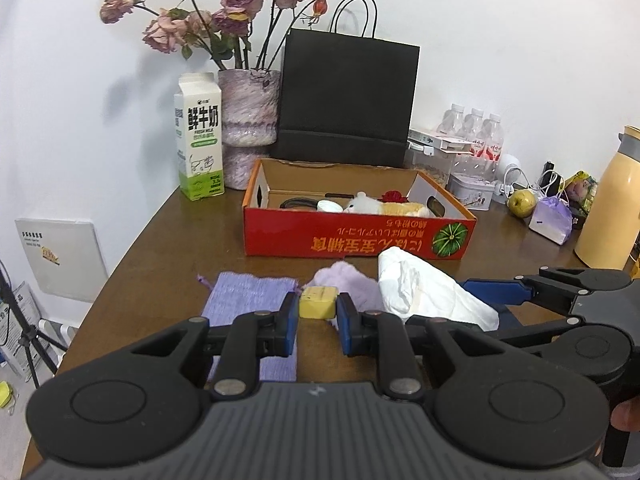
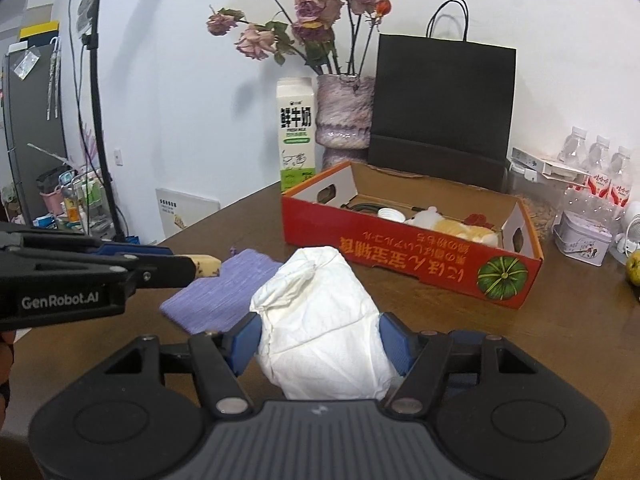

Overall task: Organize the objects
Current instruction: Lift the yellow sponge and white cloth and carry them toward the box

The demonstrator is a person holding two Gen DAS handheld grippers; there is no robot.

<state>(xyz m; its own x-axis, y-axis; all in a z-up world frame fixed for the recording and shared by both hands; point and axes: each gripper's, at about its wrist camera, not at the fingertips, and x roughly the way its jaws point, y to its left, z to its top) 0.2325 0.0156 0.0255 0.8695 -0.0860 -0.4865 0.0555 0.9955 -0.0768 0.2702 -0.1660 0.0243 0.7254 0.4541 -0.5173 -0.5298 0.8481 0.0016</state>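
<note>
Yellow block (image 1: 317, 302) pinched in left tongs (image 1: 317, 316), slightly scuffed

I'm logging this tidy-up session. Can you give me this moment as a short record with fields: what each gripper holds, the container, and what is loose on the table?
left gripper: shut on small yellow block
right gripper: shut on white tissue pack
container: red cardboard box, open, with a plush toy and other small items inside
loose on table: purple cloth pouch, fluffy lilac item
behind box: milk carton, vase of dried roses, black paper bag
</note>
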